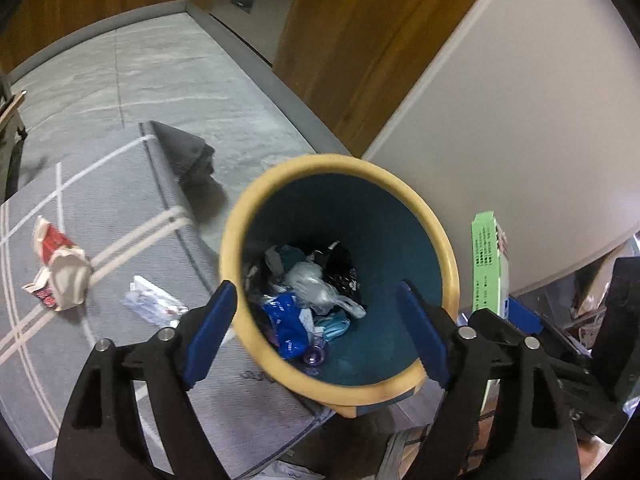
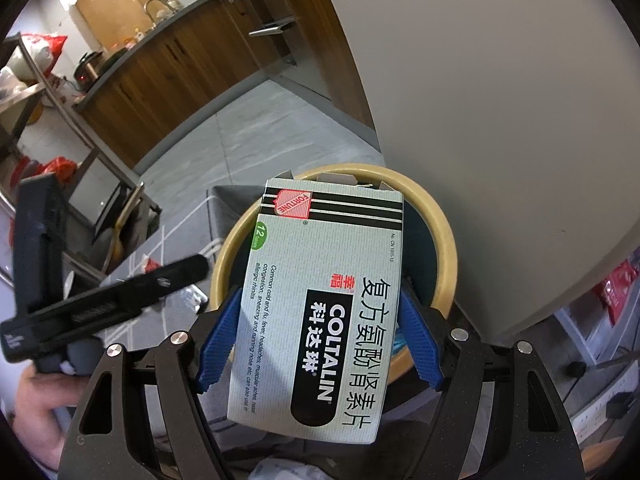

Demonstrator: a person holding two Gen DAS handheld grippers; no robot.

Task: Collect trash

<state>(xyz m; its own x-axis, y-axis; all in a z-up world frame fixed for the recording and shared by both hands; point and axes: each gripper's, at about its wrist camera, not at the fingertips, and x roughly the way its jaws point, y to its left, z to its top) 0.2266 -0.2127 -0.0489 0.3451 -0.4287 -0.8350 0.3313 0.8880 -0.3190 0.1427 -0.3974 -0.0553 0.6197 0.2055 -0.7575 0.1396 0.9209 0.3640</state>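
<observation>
Trash bin (image 1: 436, 240) | left gripper (image 1: 320, 320) fingers spread, empty, over bin mouth | right gripper (image 2: 316, 336) fingers pinching medicine box (image 2: 320, 300) above bin rim | risk: box catches rim, drops beside bin onto rug (image 1: 120, 184)

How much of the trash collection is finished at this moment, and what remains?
Done: the bin already holds wrappers and bags, and the left gripper hangs open and empty above it. In hand: the right gripper holds a medicine box over the bin, not yet dropped. Left: a crumpled red and white carton and a clear wrapper lie on the rug.
</observation>
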